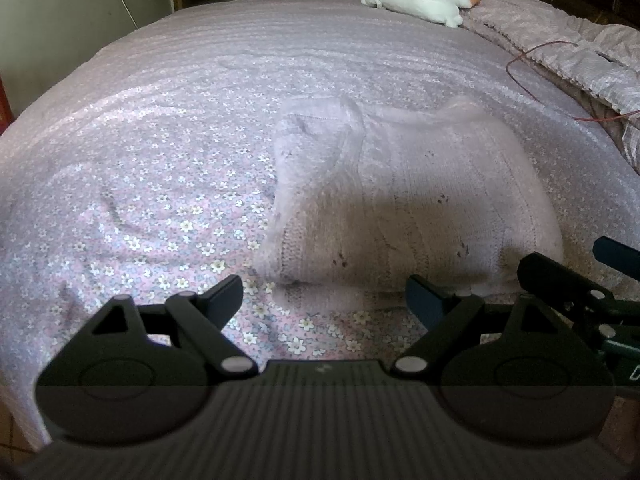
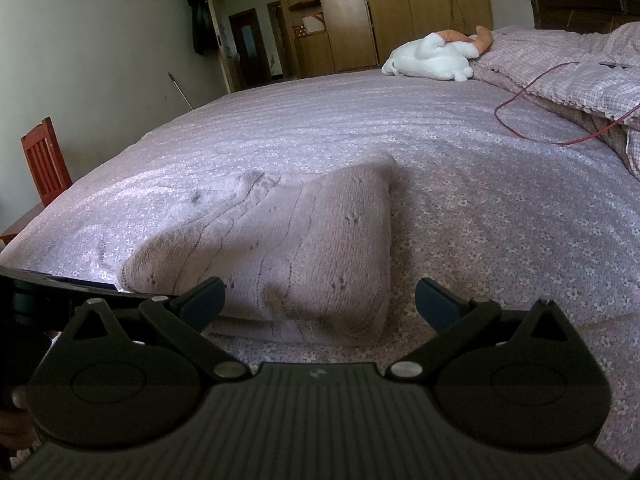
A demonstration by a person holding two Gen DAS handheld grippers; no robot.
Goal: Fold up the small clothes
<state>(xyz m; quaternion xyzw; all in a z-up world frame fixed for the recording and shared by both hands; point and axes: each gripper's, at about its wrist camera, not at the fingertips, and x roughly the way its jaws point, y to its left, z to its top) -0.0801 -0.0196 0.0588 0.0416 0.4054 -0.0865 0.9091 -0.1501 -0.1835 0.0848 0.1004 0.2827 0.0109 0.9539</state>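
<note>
Although the job reads as folding small clothes, what lies on the bed (image 1: 160,128) looks well on its way already: the pink knitted sweater (image 1: 400,200) sits at centre right of the left wrist view as a compact, thick bundle, one layer turned over along its left edge, with no sleeve trailing loose that I can make out. From the right wrist view the same sweater lies at lower centre of the frame, humped and a little uneven, its near edge just ahead of the fingertips.

Both tools are free of it. The left claw (image 1: 324,300) is spread wide and holds nothing, hovering just short of the bundle's near hem; the right claw (image 2: 320,300) is likewise wide and empty, with the sweater showing through its gap.

My guess is that the main folds are made and only a last halving or a smoothing of the lumpy top is left, if anything. A white stuffed toy (image 2: 432,58) and a red cord (image 2: 516,98) lie far up the bed, in the upper right of the frame, well apart from the work.
</note>
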